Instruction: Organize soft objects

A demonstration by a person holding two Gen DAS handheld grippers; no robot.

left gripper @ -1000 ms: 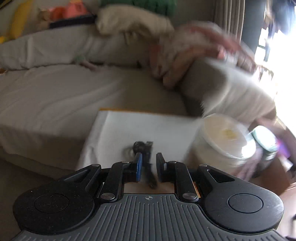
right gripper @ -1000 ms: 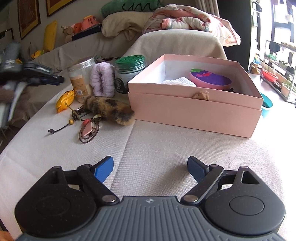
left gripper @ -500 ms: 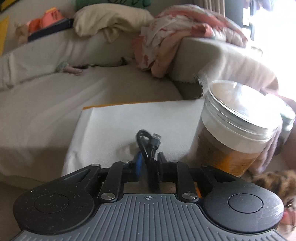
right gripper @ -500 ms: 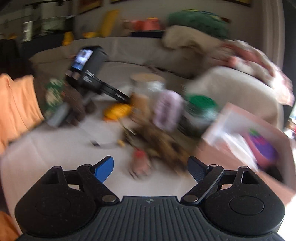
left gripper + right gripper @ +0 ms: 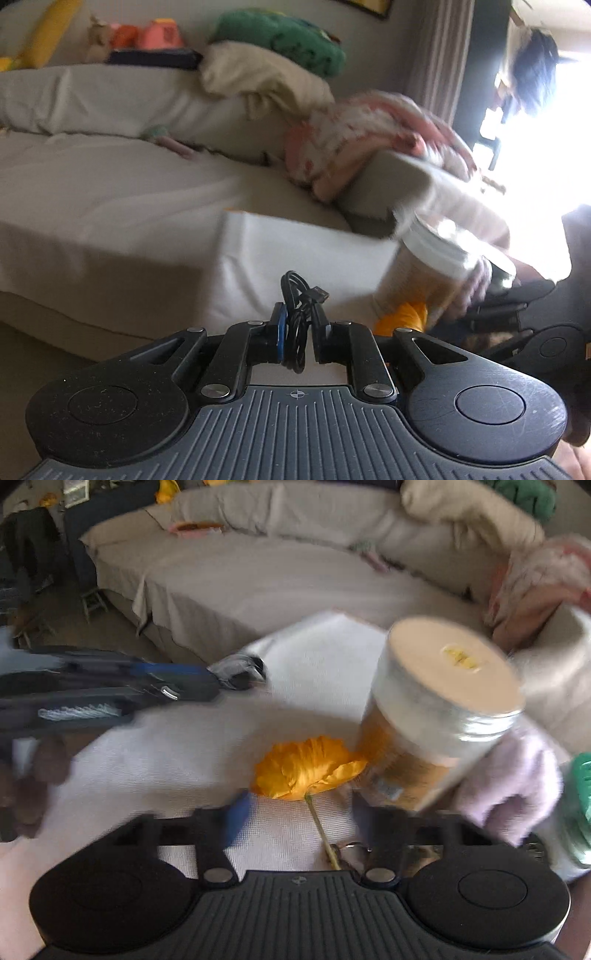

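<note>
Ahead of the right tool (image 5: 301,810), between its spread fingers, lies the orange flower (image 5: 308,768) on the white-clothed desk (image 5: 177,746). The jar (image 5: 439,716) stands close on its right, the lilac scrunchie (image 5: 517,782) just beyond. To its left the cloth lies bare up to the left tool (image 5: 236,674). Ahead of the left tool (image 5: 298,334) bare cloth runs to the desk edge; the jar (image 5: 432,273) blocks its right.

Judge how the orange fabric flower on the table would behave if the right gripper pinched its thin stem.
The orange flower looks light, with crumpled cloth petals, so it would probably lift easily. Its stem is thin, so the head may droop or swing. It lies against the jar, which it likely wouldn't disturb.
</note>
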